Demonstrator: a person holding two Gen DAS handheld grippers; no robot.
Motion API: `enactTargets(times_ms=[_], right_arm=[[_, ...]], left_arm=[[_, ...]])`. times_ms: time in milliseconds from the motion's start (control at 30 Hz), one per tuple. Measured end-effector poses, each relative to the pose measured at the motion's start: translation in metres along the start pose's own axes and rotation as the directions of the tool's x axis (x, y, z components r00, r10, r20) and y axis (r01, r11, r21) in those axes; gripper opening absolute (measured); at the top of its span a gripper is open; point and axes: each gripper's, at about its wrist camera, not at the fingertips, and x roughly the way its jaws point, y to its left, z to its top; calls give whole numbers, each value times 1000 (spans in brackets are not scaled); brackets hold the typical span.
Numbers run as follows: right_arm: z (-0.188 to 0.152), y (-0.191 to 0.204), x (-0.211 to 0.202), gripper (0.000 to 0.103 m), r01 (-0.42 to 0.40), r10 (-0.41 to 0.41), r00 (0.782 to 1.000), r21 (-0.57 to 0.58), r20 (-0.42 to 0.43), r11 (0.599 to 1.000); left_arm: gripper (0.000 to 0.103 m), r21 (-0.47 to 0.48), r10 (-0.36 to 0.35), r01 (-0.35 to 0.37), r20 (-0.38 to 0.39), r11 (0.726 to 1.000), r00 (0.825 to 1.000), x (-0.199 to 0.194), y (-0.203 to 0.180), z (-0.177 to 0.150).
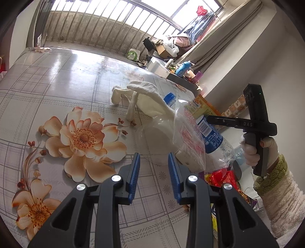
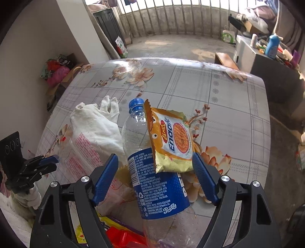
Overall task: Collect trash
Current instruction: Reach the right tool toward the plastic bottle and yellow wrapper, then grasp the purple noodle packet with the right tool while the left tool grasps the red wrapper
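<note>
Empty Pepsi bottle (image 2: 152, 181) between wide-spread right tool (image 2: 155, 178); left tool (image 1: 154, 176) released.
Light, slick, crushable; best gripped at labelled waist, wrapper (image 2: 171, 141) at 12 o'clock.

Daylight came through a barred window (image 2: 171, 17) above a grey concrete floor (image 2: 177, 47). A floral tablecloth (image 2: 228, 106) covered the table. White walls (image 2: 38, 47) stood on the left, a beige curtain (image 1: 228, 32) hung on the right, beside a cluttered cabinet (image 2: 266, 63).
</note>
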Motion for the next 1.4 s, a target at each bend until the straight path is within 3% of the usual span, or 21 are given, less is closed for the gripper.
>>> enactTargets(times_ms=[233, 467, 633, 733, 800, 867, 967, 1067, 1167, 1267, 1367, 1400], right_arm=[[-39, 2, -73, 77, 52, -67, 982, 86, 177, 995], [-129, 1, -129, 77, -38, -60, 959, 333, 278, 942], [-197, 10, -131, 74, -111, -16, 968, 486, 250, 867], [-234, 15, -127, 63, -139, 6, 973, 564, 232, 814], [-261, 20, -123, 51, -237, 76, 959, 621, 275, 747], [-280, 24, -109, 47, -324, 153, 941, 670, 302, 668], [-292, 32, -88, 45, -355, 188, 933, 706, 306, 613], [-296, 28, -76, 44, -423, 216, 905, 733, 366, 533], [-295, 22, -70, 35, -402, 181, 914, 756, 362, 517], [-298, 12, -67, 23, -430, 179, 902, 771, 394, 470], [-301, 5, -69, 5, -427, 147, 901, 776, 408, 464], [-304, 3, -71, 4, -426, 134, 900, 776, 414, 464]], left_arm=[[29, 53, -31, 31, 13, 998, 999, -12, -17, -1], [29, 127, -100, 101, -20, 987, 995, -10, -45, -9], [29, 180, -150, 164, -86, 970, 985, 5, -71, -21], [29, 217, -155, 182, -138, 959, 978, 17, -84, -32], [29, 235, -155, 193, -170, 953, 973, 25, -91, -39], [29, 250, -153, 201, -198, 947, 968, 32, -97, -47], [29, 272, -141, 207, -243, 940, 960, 40, -105, -58], [29, 280, -118, 203, -291, 938, 950, 45, -108, -69], [28, 273, -114, 210, -329, 939, 937, 48, -110, -79], [28, 284, -117, 225, -353, 932, 928, 49, -116, -87], [28, 303, -114, 242, -384, 922, 916, 51, -126, -95], [28, 307, -116, 251, -397, 918, 910, 52, -129, -97]])
